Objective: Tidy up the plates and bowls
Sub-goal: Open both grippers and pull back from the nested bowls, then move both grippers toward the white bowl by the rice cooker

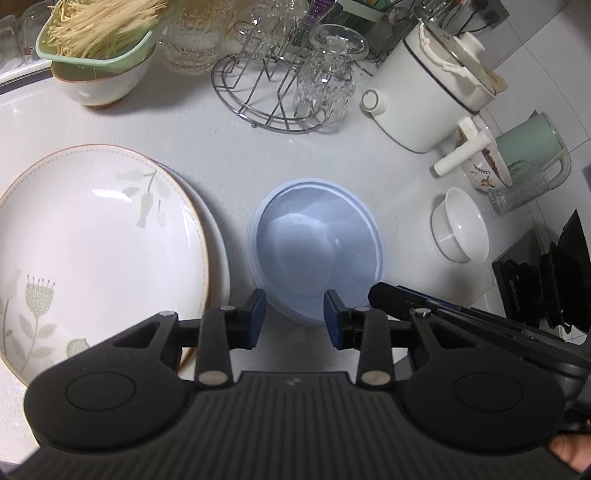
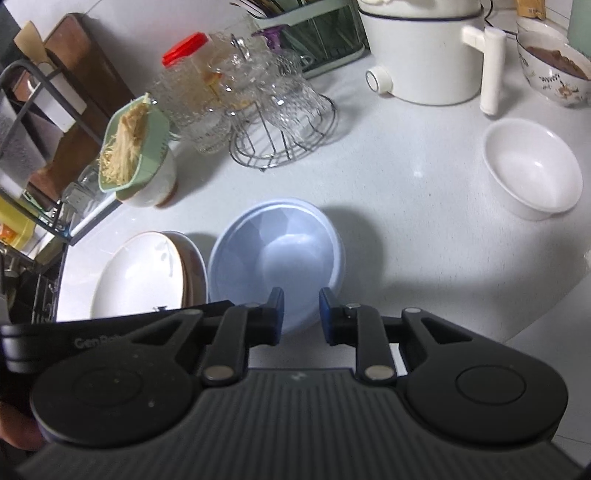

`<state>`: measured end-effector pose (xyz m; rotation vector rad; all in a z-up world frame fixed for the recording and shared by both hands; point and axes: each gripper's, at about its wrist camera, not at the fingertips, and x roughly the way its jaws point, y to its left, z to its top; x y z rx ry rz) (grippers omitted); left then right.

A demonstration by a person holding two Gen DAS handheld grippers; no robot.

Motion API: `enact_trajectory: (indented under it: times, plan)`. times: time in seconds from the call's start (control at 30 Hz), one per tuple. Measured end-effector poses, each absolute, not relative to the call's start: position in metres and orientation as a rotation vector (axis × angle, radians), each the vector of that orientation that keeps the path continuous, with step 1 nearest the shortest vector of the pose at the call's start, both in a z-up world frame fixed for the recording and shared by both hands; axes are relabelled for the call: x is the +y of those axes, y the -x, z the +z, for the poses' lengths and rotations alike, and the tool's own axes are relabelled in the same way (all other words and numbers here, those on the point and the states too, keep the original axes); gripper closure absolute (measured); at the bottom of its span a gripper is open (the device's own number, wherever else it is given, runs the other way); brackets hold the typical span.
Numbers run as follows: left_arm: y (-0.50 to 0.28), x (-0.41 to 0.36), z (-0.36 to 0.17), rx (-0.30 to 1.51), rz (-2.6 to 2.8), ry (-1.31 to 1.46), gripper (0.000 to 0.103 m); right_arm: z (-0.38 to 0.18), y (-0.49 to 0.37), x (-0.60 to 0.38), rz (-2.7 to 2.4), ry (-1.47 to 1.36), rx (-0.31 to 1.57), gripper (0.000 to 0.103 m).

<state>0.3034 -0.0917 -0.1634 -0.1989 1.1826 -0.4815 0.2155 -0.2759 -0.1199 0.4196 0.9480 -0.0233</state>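
**Both grippers poised over the blue bowls, nothing gripped**

On the white counter [image 1: 221, 147] sits a stack of pale blue bowls [image 1: 317, 247], nested one in another, just right of a stack of plates [image 1: 99, 251]. The left wrist view shows the top plate's floral print and brown rim plainly, and a pale plate edge peeking out beneath it; the right wrist view shows those plates [image 2: 144, 273] only at a slant, near left. That same view takes in a white bowl [image 2: 532, 173] standing alone, well apart to the right, plus a red-capped jar [image 2: 188, 50] and a wooden board far left that the other camera misses. The left view alone catches the mint kettle [image 1: 532, 155] and the pot's glass lid.

Both views share the wire glass rack [image 1: 273, 96], the white electric pot [image 1: 424, 107] and the green strainer of noodles [image 1: 99, 33] resting on a bowl.

The left gripper [image 1: 294, 319] hangs over the near rim of the blue stack, jaws parted and empty. The right gripper [image 2: 301, 315] hovers likewise above the near rim of the blue bowls [image 2: 277, 258], jaws apart, holding nothing; its black fingers reach into the left view from the right.
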Motion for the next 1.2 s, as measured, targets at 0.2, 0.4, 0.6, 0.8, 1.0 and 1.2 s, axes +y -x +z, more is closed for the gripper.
enact_trajectory:
  times: [0.2, 0.4, 0.6, 0.8, 1.0, 1.2]
  plan:
    - [-0.301, -0.088, -0.155, 1.168, -0.476, 0.189, 0.063, -0.115, -0.215, -0.276, -0.028, -0.422, 0.922, 0.080]
    - [-0.295, -0.081, -0.124, 1.097, -0.486, 0.162, 0.063, -0.094, -0.208, -0.278, -0.032, -0.411, 0.876, 0.080]
    - [-0.285, -0.071, -0.083, 0.995, -0.492, 0.147, 0.063, -0.063, -0.192, -0.278, -0.030, -0.400, 0.814, 0.080]
    - [-0.269, -0.067, -0.054, 0.937, -0.505, 0.114, 0.063, -0.037, -0.178, -0.272, -0.043, -0.368, 0.736, 0.080]
    - [-0.265, -0.074, -0.046, 0.917, -0.496, 0.089, 0.061, -0.031, -0.170, -0.278, -0.067, -0.347, 0.687, 0.080]
    - [-0.269, -0.100, -0.042, 0.898, -0.514, 0.078, 0.059, -0.025, -0.172, -0.301, -0.097, -0.308, 0.665, 0.080]
